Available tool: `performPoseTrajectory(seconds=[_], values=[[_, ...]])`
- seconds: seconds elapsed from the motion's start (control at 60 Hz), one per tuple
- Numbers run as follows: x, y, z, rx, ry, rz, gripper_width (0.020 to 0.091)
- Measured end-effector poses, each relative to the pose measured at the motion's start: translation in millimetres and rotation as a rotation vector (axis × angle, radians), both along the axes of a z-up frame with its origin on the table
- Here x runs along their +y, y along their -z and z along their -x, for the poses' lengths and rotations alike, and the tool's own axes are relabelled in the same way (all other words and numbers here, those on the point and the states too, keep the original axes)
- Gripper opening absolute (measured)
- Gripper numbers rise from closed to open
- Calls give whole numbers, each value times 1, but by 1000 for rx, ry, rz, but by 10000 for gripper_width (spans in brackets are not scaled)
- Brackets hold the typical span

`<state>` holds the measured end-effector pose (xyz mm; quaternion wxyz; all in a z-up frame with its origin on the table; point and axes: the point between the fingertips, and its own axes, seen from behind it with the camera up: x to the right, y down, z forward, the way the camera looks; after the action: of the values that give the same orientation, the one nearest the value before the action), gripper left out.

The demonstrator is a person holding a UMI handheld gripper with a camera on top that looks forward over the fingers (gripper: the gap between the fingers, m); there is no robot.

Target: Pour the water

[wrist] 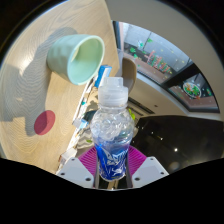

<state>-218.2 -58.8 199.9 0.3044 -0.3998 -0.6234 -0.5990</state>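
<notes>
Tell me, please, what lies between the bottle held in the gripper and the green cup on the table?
In the gripper view, only bare wooden table shows between the water bottle, clamped in the gripper, and the green cup.

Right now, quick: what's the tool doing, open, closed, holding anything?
Tool: closed on the water bottle, both pads pressing its sides; the bottle's cap is on, and it is lifted near the green cup.

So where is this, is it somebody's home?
Probably an indoor room, maybe a home or office, though that is hard to say. There is a light wooden table with a green cup on it, and a big window beyond. The tool grips a water bottle.
</notes>
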Motion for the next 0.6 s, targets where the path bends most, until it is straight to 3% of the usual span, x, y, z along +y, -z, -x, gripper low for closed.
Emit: performPoseTrajectory(seconds=[0.317,0.6], values=[[4,7,22,-25,-2,43,374],[-22,-29,9,846,114,120,377]])
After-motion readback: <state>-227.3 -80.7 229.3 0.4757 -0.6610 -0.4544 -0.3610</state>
